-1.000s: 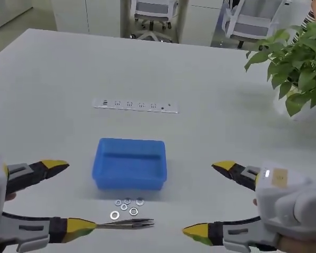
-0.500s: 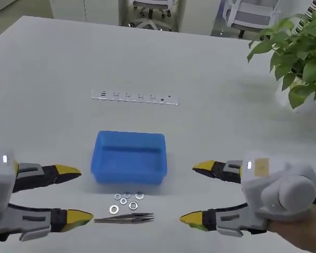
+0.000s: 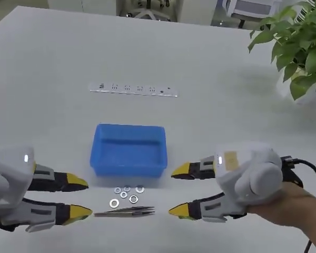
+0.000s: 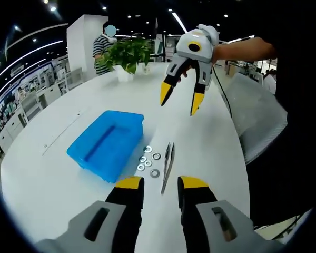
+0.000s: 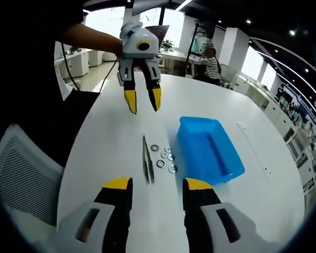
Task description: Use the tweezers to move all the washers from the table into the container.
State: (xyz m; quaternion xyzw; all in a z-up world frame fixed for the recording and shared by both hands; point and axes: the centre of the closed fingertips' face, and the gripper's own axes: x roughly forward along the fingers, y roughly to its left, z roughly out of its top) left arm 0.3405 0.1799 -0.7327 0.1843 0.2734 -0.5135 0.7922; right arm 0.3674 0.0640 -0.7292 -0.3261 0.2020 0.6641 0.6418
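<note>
right tongs (image 3: 171,192) now nearer tweezers (image 3: 125,212), spread | left tongs (image 3: 88,197) spread beside other end | washers (image 3: 126,195) on table (image 3: 226,105) (none in container (image 3: 129,150)) | tweezers ungrasped, pickup pending

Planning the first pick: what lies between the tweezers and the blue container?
The washers, a loose cluster, lie between the tweezers and the container; the head view shows it clearly.

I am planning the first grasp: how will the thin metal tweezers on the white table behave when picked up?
The silver metal tweezers lie flat on the white table, so they may slide rather than lift if nudged. They look thin and light, probably easy to carry yet springy if squeezed. Long and narrow, they could pivot once gripped.
</note>
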